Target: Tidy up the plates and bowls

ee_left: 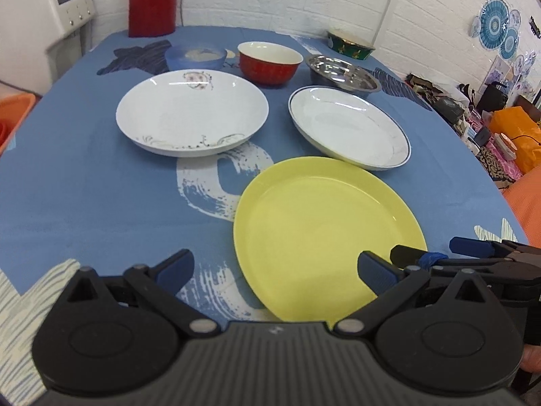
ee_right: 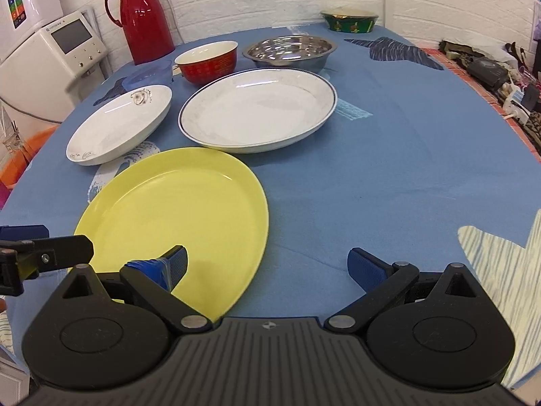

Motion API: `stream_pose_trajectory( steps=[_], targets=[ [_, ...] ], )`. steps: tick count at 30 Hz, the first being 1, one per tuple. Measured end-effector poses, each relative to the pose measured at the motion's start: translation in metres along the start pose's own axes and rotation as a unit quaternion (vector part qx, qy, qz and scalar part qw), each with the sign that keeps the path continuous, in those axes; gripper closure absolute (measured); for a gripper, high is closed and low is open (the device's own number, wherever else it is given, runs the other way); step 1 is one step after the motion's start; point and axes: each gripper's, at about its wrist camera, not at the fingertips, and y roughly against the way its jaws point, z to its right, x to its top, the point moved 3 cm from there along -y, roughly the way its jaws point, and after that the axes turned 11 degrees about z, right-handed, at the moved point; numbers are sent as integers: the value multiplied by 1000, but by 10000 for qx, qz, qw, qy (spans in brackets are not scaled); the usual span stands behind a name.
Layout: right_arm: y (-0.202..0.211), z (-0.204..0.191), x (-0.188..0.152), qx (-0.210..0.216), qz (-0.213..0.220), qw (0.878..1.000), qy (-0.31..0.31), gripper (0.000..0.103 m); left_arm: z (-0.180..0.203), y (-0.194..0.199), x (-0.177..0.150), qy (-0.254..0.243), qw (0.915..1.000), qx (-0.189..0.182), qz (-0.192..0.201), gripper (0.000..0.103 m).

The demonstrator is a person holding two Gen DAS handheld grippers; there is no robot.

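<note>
Both jaws of the left hand-held gripper [ee_left: 275,272] and the right hand-held gripper [ee_right: 267,265] are spread wide, and nothing is held. Just ahead, the yellow plate [ee_left: 324,230] is laid flat on the desk [ee_left: 101,196], likely as the bottom of a stack. Two white plates [ee_left: 192,111] [ee_left: 348,127] are set behind it, with the red bowl [ee_left: 269,62] and steel bowl [ee_left: 343,76] farthest back.

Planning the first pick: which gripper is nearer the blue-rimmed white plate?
Right, marginally. The right gripper faces the blue-rimmed white plate across the yellow plate; the left gripper sits further left.
</note>
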Motion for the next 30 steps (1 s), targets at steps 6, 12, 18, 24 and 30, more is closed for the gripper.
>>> stream_pose_trajectory(
  steps=[6, 12, 18, 24, 30],
  targets=[
    [-17, -13, 3, 37, -183, 9995, 248, 14, -7, -22, 5, -164, 9997, 164, -104, 0],
    [-24, -21, 4, -7, -152, 9986, 499, 12, -11, -36, -1, -164, 9996, 168, -181, 1],
    [-18, -15, -8, 178, 398, 9968, 674, 12, -12, -40, -2, -383, 9987, 303, -159, 1],
    [-20, -16, -1, 150, 152, 9972, 718, 16, -10, -40, -4, -492, 9982, 333, -125, 1],
    [-13, -24, -5, 638, 400, 9927, 943, 52, -6, -39, -9, -803, 9962, 327, 41, 7]
  ],
)
